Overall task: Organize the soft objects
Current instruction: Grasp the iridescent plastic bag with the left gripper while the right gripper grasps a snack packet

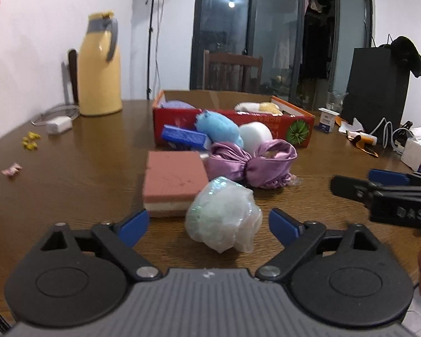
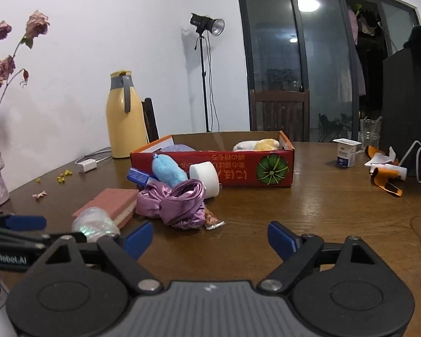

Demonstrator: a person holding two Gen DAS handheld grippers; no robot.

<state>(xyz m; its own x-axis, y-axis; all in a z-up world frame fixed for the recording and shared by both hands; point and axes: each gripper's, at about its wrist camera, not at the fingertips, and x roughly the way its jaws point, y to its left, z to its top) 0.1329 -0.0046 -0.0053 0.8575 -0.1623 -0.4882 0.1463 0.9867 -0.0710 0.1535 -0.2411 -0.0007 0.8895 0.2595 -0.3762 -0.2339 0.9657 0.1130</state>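
Left hand-held gripper (image 1: 209, 226) is spread wide around shiny wrapped bundle (image 1: 224, 214), seemingly untouched; right hand-held gripper (image 2: 210, 238) is seen wide, empty, at 3 o'clock.

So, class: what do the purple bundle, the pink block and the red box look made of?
Purple bundle: probably satin, glossy with creased folds. Pink block: likely foam sponge, matte, pale layer beneath. Red box: printed cardboard, brown inside.

Glossy wooden table (image 1: 78, 151), shiny satin purple cloth (image 1: 249, 160), crinkled clear plastic bag (image 1: 224, 216), matt pink sponge (image 1: 172, 179)
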